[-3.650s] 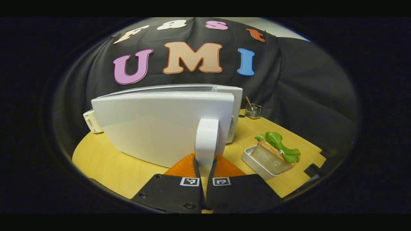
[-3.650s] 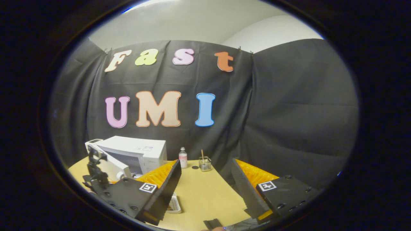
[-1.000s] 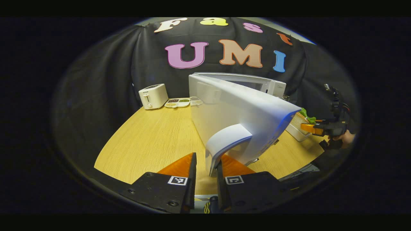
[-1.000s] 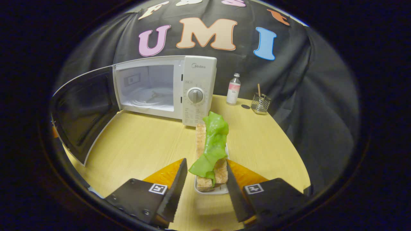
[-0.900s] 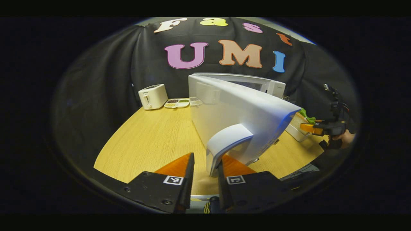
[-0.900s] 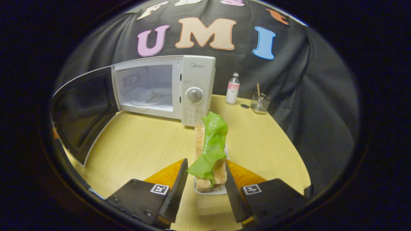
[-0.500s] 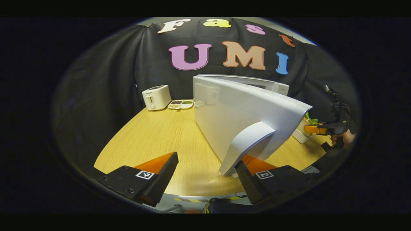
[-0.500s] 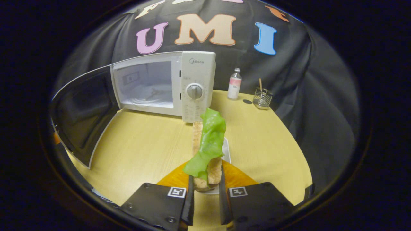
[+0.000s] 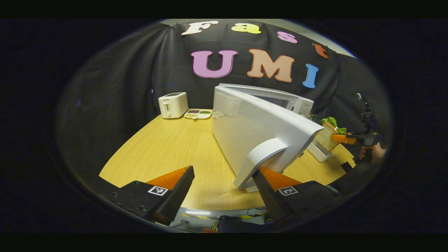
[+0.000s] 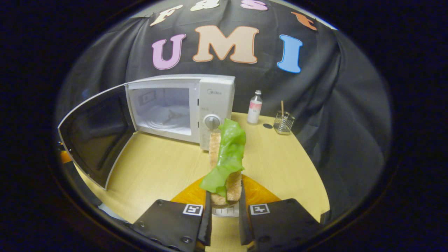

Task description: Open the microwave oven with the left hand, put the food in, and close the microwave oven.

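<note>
The white microwave (image 10: 213, 101) stands at the back of the wooden table, its door (image 10: 96, 133) swung wide to the left and its cavity (image 10: 162, 110) bare. My right gripper (image 10: 223, 204) is shut on the food, a slice of bread with green lettuce (image 10: 227, 154), and holds it upright above the table in front of the control panel. In the left gripper view my left gripper (image 9: 223, 175) is open, with the door handle (image 9: 260, 159) just inside its right finger. The same view has the right gripper (image 9: 344, 139) and the food (image 9: 327, 134) beyond the door's edge.
A white tray (image 9: 316, 154) lies on the table under the lifted food. A bottle (image 10: 254, 102) and a wire holder (image 10: 283, 122) stand right of the microwave. A toaster (image 9: 172, 104) and a divided dish (image 9: 197, 113) sit at the far left of the table (image 9: 168, 150).
My left gripper opened and let go of the door handle, leaving the door wide open. My right gripper shut on the food and lifted it off the tray.
</note>
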